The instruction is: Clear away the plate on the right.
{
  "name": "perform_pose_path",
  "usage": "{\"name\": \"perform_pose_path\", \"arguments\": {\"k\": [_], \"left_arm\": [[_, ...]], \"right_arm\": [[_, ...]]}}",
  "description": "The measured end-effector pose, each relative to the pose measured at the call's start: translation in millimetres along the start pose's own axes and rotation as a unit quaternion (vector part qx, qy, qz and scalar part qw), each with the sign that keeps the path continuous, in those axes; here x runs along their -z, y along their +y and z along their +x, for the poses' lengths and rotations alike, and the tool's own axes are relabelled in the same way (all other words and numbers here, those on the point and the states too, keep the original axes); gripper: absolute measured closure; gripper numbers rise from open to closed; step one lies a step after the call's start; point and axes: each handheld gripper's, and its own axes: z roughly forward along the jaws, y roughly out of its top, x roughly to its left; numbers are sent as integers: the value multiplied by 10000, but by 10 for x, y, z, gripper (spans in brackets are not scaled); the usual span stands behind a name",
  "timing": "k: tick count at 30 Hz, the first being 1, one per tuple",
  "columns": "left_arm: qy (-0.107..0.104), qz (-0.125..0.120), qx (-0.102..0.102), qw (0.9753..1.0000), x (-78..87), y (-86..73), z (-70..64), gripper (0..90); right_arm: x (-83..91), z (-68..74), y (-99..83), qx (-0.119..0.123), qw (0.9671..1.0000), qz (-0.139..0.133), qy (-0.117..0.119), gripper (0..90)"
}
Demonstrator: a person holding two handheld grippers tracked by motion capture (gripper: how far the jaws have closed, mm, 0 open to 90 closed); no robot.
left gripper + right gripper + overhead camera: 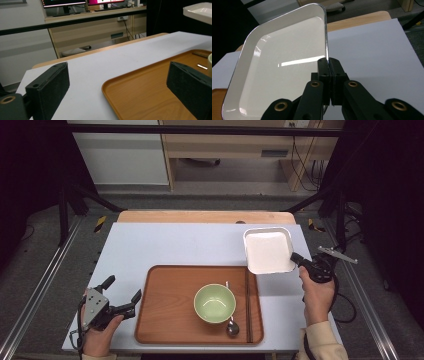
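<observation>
The white square dish is glossy, shallow, with rounded corners; I hold it lifted above the tabletop's far right part, beside the wooden tray. My right gripper has its jaws pinched tight on the dish's rim. My left gripper hovers by the tray's left edge, jaws spread wide, holding nothing. The tray carries a green bowl, a spoon and chopsticks. Beyond the white tabletop stand wooden desks.

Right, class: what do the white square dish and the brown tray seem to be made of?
White square dish: glossy, probably melamine or glazed ceramic; it mirrors a sharp strip of light. Brown rectangular tray: wood or wood-look laminate, satin finish, with faint grain lines showing in the left gripper view.
</observation>
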Motion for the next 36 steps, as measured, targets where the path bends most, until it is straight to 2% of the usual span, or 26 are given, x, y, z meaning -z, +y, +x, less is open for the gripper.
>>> {"name": "perform_pose_path", "arguments": {"k": [2, 7, 9, 11, 14, 17, 22, 27, 28, 30, 34, 36], "left_arm": [[-18, 6, 91, 10000, -18, -5, -33, 49], [9, -27, 20, 10000, 16, 72, -87, 57], [38, -73, 40, 10000, 34, 146, -113, 63], [26, -93, -54, 9999, 46, 248, -146, 70], [-31, -87, -87, 9999, 17, 423, -176, 83], [-41, -45, -8, 10000, -106, 583, -197, 108], [-240, 115, -231, 9994, -386, 825, -297, 130], [-351, 94, -289, 9989, -634, 963, -417, 157], [-382, 119, -190, 9990, -673, 984, -454, 164], [-453, 119, -215, 9987, -759, 1044, -507, 171], [-568, 10, -228, 9981, -926, 1165, -652, 213], [-527, -37, -235, 9983, -983, 1209, -719, 238]], "right_arm": [[3, 35, -5, 15, 10000, 14, 34, 892], [86, 62, 0, -87, 9998, -78, 156, 892], [122, 72, 11, -80, 9998, -124, 162, 892], [148, 101, 24, -88, 9996, -174, 191, 892], [150, 198, 62, -68, 9993, -220, 297, 893], [107, 330, 102, -19, 9989, -246, 387, 892], [-58, 653, 165, 252, 9977, -223, 580, 892], [-256, 931, 182, 435, 9962, -112, 745, 892], [-290, 978, 183, 454, 9960, -103, 767, 892], [-339, 1079, 183, 513, 9955, -72, 790, 892], [-369, 1202, 168, 490, 9949, -102, 872, 892], [-375, 1245, 154, 463, 9945, -136, 925, 892]]}}
